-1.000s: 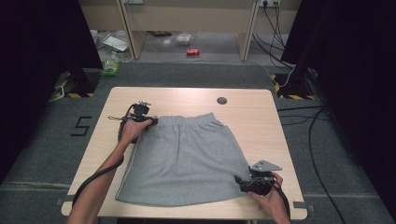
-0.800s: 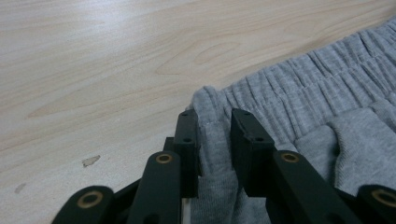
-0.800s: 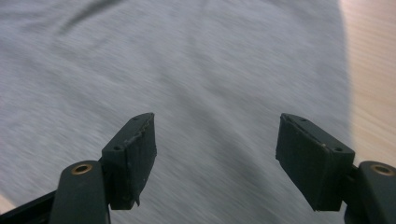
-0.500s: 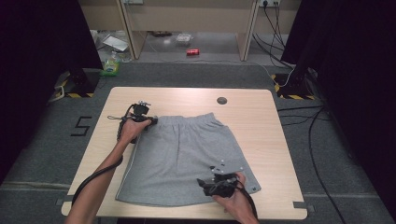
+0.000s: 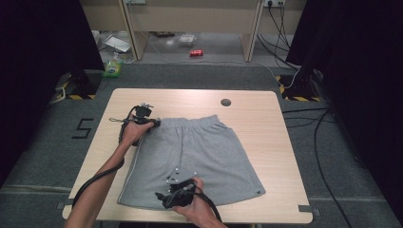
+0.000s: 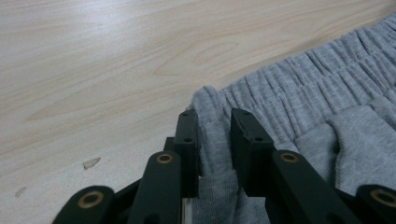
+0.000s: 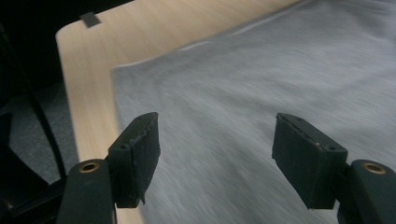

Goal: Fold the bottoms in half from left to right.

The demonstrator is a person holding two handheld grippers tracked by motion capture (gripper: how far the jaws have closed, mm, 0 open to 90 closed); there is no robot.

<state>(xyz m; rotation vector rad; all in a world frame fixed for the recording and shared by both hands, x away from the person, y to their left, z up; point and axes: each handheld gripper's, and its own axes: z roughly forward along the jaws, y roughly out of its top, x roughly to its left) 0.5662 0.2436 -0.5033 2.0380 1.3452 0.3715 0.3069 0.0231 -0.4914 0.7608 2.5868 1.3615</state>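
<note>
We have a pair of grey shorts point(image 5: 190, 156) lying flat in the middle of the table point(image 5: 266, 118), waistband toward the far edge and leg hems along the near edge. Our left gripper point(image 5: 153, 122) is clamped on the left end of the waistband point(image 6: 212, 116); in the left gripper view the fabric is pinched between its two jaws. Our right gripper point(image 5: 161, 197) hangs over the near hem, toward the near-left corner of the shorts, with its jaws apart and nothing between them, though they have just been closing a little. We judge that we are setting up a fold. Next, the right gripper must drop onto the hem edge and pinch it cleanly, without dragging the cloth.
</note>
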